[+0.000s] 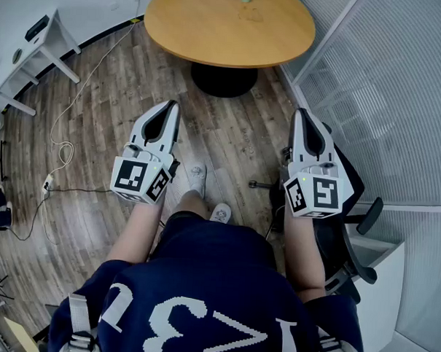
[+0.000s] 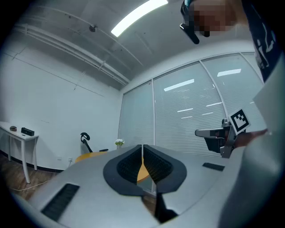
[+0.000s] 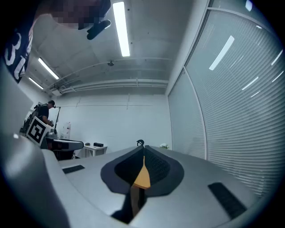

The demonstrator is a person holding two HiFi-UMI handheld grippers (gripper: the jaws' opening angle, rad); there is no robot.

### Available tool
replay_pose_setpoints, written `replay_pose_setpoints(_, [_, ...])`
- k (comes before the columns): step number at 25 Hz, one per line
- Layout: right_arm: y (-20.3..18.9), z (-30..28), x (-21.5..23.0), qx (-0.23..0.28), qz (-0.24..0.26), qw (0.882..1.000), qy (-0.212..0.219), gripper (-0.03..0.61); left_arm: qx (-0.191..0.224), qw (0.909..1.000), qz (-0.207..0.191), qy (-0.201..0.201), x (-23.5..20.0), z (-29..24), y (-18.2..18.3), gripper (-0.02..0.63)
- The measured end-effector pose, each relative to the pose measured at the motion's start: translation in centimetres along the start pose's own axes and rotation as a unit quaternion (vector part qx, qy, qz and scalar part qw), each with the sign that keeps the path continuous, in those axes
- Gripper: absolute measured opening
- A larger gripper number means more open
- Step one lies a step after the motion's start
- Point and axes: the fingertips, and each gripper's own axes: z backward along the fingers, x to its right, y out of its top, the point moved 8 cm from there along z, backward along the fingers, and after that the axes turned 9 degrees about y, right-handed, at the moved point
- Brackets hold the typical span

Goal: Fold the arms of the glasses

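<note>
No glasses show in any view. In the head view my left gripper [image 1: 169,107] and my right gripper [image 1: 302,115] are held level side by side at waist height above the wooden floor, both pointing at a round wooden table [image 1: 227,26]. In the left gripper view my left gripper [image 2: 142,148] has its black ribbed pads pressed together with nothing between them. My right gripper [image 3: 143,150] is likewise shut and empty in its own view. My right gripper [image 2: 220,136] also appears at the right of the left gripper view.
The table stands on a black pedestal base [image 1: 223,80], with a small vase of white flowers [image 2: 118,142] at its far edge. A white desk [image 1: 29,54] and a floor cable [image 1: 61,150] lie to the left. An office chair [image 1: 353,236] and a blinds-covered glass wall [image 1: 385,84] are on the right.
</note>
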Motion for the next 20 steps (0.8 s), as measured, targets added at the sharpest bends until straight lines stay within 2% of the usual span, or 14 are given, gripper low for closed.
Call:
replay_pose_setpoints(5, [0.3,1.0,-0.1,0.030,-0.013,0.999,0.013,0.029,-0.001,1.0000,-0.001,-0.004,0.7,0.5,-0.1,0.023])
replay_pose_setpoints(11, [0.5,0.9,0.7,0.033,-0.011,0.999,0.018,0.029,0.002,1.0000,-0.002,-0.002,1.1,-0.6,-0.1,0.023])
replay_pose_setpoints(20, [0.2,-3.6,2.2,0.023,-0.003,0.999,0.023,0.029,0.005,0.9999,0.000,-0.012,-0.7,-5.6,-0.5,0.023])
